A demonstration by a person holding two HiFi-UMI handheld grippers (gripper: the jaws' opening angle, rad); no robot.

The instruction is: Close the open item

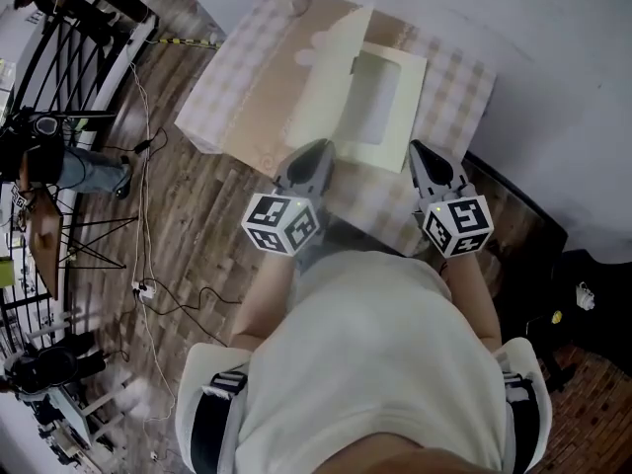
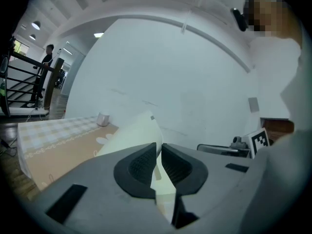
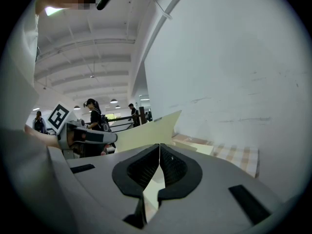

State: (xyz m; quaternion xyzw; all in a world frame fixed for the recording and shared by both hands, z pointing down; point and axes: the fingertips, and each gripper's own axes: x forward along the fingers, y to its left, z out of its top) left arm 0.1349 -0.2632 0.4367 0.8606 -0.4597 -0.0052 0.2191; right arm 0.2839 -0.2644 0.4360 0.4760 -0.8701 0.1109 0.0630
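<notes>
A cream cardboard box with a windowed lid (image 1: 370, 102) lies open on a table with a checked cloth (image 1: 456, 92). Both grippers hold at the lid's near edge. My left gripper (image 1: 318, 151) is at the lid's near left corner. In the left gripper view its jaws (image 2: 159, 155) stand a little apart, and the cream lid (image 2: 131, 135) runs through the gap. My right gripper (image 1: 420, 151) is at the near right corner. Its jaws (image 3: 159, 155) are pressed together on the lid's thin edge (image 3: 146, 133), which rises ahead of them.
A brown paper sheet (image 1: 262, 102) covers the table's left part, with a small pale pot (image 2: 103, 119) at its far end. A white wall stands just behind the table. Cables (image 1: 148, 265) trail over the wood floor to the left, near a railing (image 1: 69, 28) and bystanders. A dark cabinet (image 1: 523, 235) is at the right.
</notes>
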